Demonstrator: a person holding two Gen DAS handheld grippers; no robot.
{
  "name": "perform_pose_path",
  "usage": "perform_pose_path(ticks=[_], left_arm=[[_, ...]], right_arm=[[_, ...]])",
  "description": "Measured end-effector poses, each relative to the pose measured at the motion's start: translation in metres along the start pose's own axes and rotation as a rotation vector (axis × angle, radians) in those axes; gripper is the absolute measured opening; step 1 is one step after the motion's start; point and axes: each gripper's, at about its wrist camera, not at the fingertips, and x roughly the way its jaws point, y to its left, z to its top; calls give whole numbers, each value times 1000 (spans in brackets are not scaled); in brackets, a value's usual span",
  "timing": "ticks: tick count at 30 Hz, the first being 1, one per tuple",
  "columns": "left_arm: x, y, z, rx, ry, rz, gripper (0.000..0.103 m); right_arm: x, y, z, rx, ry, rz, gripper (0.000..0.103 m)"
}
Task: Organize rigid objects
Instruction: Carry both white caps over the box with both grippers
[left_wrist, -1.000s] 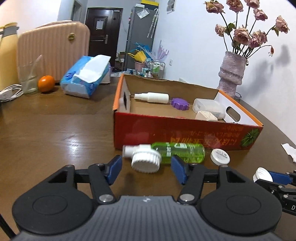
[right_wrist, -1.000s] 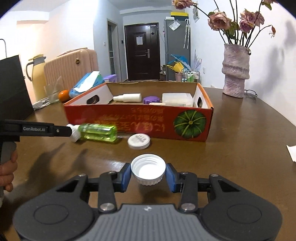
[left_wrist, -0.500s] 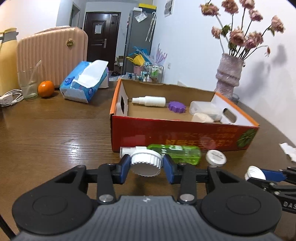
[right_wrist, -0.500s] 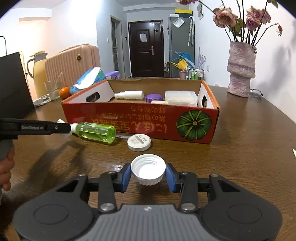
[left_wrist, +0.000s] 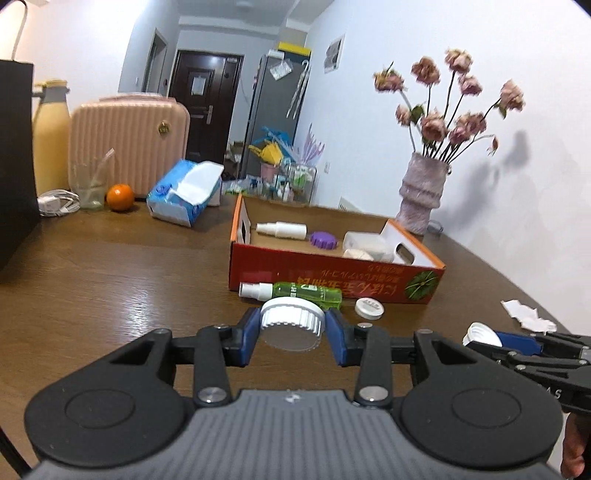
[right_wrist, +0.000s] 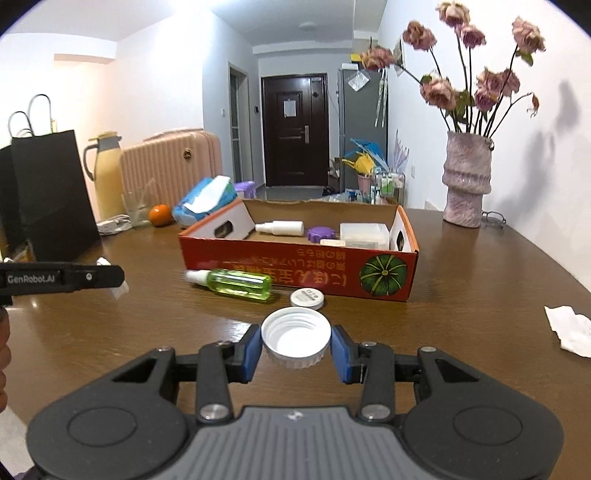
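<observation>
My left gripper is shut on a ribbed white cap, closed side toward the camera, lifted off the table. My right gripper is shut on another white cap, its hollow side up. Ahead stands the red cardboard box, holding a white spray bottle, a purple lid and a clear plastic container. In front of the box lie a green spray bottle and a small flat white lid. The right gripper also shows at the left wrist view's right edge.
A vase of dried flowers stands at the back right. A tissue pack, an orange, a glass, a pink suitcase and a black bag sit at the back left. Crumpled paper lies at right.
The left gripper closed on the ribbed white cap and lifted it. Both grippers have pulled back from the box and risen, each with its cap.
</observation>
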Motion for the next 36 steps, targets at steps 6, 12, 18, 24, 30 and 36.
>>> perform_pose_path(ticks=[6, 12, 18, 24, 30, 36], left_arm=[[-35, -3, -6, -8, -44, -9, 40], [-51, -6, -15, -5, -54, -25, 40], [-51, -4, -15, -12, -50, -20, 40], [-30, -2, -7, 2, -36, -9, 40], [9, -4, 30, 58, -71, -11, 40], [79, 1, 81, 91, -59, -13, 40]], right_arm=[[-34, 15, -7, -21, -38, 5, 40], [-52, 20, -16, -30, -43, -3, 40], [-53, 18, -19, -21, -39, -8, 40], [-34, 13, -15, -16, -24, -6, 40], [-1, -8, 19, -37, -44, -41, 40], [53, -39, 72, -58, -61, -50, 40]])
